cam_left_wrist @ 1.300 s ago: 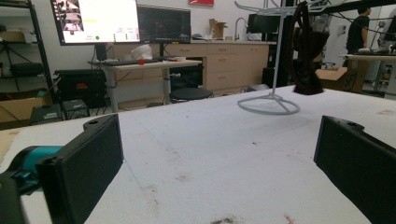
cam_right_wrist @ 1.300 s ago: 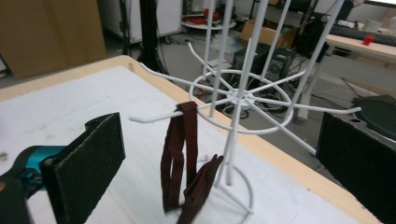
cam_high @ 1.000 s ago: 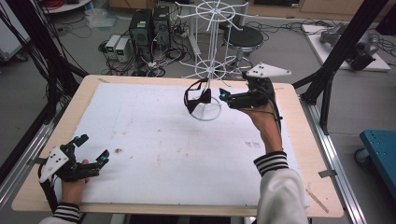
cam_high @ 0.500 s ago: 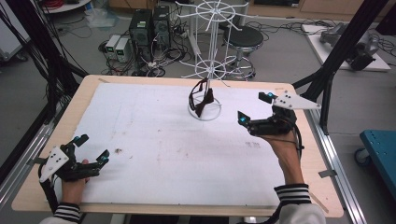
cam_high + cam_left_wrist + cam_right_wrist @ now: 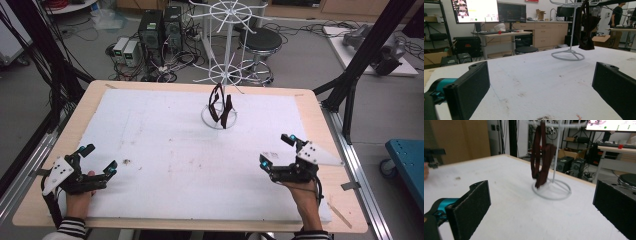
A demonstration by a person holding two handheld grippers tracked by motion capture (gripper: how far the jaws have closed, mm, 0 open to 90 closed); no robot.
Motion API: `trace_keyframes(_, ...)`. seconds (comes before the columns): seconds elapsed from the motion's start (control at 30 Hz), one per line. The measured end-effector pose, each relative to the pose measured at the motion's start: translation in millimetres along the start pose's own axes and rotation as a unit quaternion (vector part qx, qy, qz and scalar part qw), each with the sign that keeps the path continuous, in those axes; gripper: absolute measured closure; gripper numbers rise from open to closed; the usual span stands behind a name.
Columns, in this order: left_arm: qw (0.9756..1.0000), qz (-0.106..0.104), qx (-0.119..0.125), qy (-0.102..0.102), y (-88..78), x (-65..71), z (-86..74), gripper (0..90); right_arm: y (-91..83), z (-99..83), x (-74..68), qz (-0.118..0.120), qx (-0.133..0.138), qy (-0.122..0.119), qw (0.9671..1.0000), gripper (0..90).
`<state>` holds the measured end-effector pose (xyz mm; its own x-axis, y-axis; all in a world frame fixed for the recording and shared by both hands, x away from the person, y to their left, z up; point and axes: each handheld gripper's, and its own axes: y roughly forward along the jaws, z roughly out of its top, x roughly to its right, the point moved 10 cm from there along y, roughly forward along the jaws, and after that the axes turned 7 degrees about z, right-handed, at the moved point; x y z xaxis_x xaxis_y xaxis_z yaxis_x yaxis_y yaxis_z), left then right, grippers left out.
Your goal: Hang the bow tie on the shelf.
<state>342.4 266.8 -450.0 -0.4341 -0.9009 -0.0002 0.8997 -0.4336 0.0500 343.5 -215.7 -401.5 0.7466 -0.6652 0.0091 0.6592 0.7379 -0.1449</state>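
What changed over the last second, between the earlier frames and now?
The right gripper pulled back from the dark strap hanging on the white wire stand toward the table's near right side, jaws open and empty. The left gripper, strap and stand stayed put.

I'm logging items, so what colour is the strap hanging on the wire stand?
Dark maroon fabric strap on the white wire stand, clearest in the right gripper view.
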Motion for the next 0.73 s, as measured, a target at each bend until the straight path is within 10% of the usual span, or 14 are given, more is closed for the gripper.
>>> trace_keyframes(0.4,1.0000,0.000,0.000,0.001,0.1,0.2,0.1,1.8,-4.5,-53.6,-5.8,-0.021,0.025,0.021,0.9993,0.7)
trace_keyframes(0.73,1.0000,0.000,0.002,0.002,-0.4,0.4,0.3,1.8,-4.8,-57.4,-1.1,-0.048,0.045,0.017,0.9977,0.7)
